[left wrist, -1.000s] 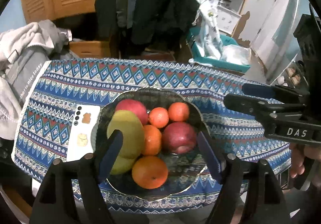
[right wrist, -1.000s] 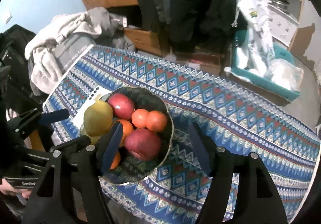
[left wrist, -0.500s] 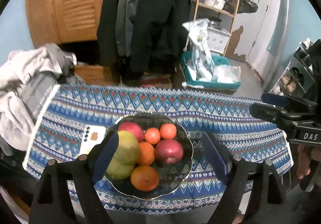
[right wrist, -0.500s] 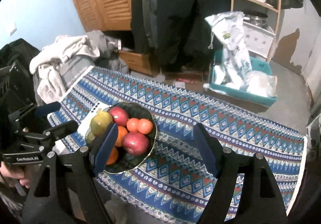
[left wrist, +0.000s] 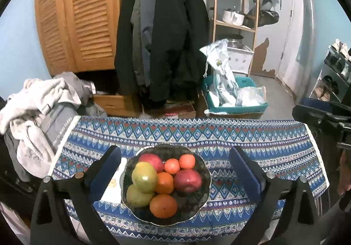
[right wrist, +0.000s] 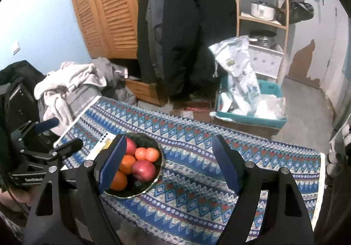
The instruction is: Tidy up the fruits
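Note:
A dark glass bowl (left wrist: 205, 170) (right wrist: 159, 166) sits on the patterned blue tablecloth (left wrist: 252, 142) (right wrist: 197, 152), full of fruit: red apples (left wrist: 187, 180) (right wrist: 143, 170), oranges (left wrist: 163, 206) (right wrist: 118, 180), tangerines (left wrist: 187, 161) and green pears (left wrist: 144, 177). My left gripper (left wrist: 175, 170) hangs well above and in front of the bowl, its jaws opening wide with nothing between them. My right gripper (right wrist: 170, 161) is raised over the cloth right of the bowl, its jaws opening, holding nothing.
A white card (left wrist: 111, 188) lies left of the bowl. A pile of clothes (left wrist: 39, 109) rests at the table's left end. Behind stand hanging coats (left wrist: 166, 36), a wooden louvred wardrobe (left wrist: 79, 16), a teal bin (left wrist: 234, 102) with bags and a shelf unit (left wrist: 234, 3).
Both grippers have risen and drawn back from the bowl, which now looks smaller and lower. Both sets of jaws have spread wider. The fruit stays in the bowl.

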Demonstrator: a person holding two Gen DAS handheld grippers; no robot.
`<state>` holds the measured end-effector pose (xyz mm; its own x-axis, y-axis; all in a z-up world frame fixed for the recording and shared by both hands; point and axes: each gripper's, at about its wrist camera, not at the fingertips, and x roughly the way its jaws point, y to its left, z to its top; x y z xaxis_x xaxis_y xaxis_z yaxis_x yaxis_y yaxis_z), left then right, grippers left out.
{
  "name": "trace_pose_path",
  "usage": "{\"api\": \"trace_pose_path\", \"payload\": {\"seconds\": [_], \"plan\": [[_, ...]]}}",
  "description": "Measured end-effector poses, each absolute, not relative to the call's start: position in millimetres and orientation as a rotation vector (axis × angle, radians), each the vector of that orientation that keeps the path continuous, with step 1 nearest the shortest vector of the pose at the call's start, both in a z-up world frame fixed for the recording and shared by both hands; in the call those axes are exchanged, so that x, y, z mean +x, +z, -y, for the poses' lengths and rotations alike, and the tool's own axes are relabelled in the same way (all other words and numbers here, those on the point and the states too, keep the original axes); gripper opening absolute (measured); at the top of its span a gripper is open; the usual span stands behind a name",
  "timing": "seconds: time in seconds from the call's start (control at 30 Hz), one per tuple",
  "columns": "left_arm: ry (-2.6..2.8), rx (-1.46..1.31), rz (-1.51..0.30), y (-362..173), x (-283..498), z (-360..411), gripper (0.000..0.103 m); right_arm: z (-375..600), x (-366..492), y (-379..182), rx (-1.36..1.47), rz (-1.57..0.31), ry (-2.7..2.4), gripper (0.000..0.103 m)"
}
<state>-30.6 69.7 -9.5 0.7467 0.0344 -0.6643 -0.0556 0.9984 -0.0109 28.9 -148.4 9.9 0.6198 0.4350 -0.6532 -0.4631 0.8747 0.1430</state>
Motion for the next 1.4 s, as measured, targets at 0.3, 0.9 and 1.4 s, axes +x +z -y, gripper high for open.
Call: {"api": "trace_pose_path", "payload": {"seconds": [0.3,0.9,1.4], "plan": [[0.056,-0.003,-0.726,-5,-30,-58,0.101,173,20,16,-0.002,-0.685,0.476,0.079],[0.071,-0.004,-0.751,-6,-28,-51,0.102,187,19,9,0.001,-0.696,0.46,0.08],[0.069,-0.007,-0.744,-5,-29,-41,0.102,194,16,9,0.005,-0.703,0.463,0.08]]}}
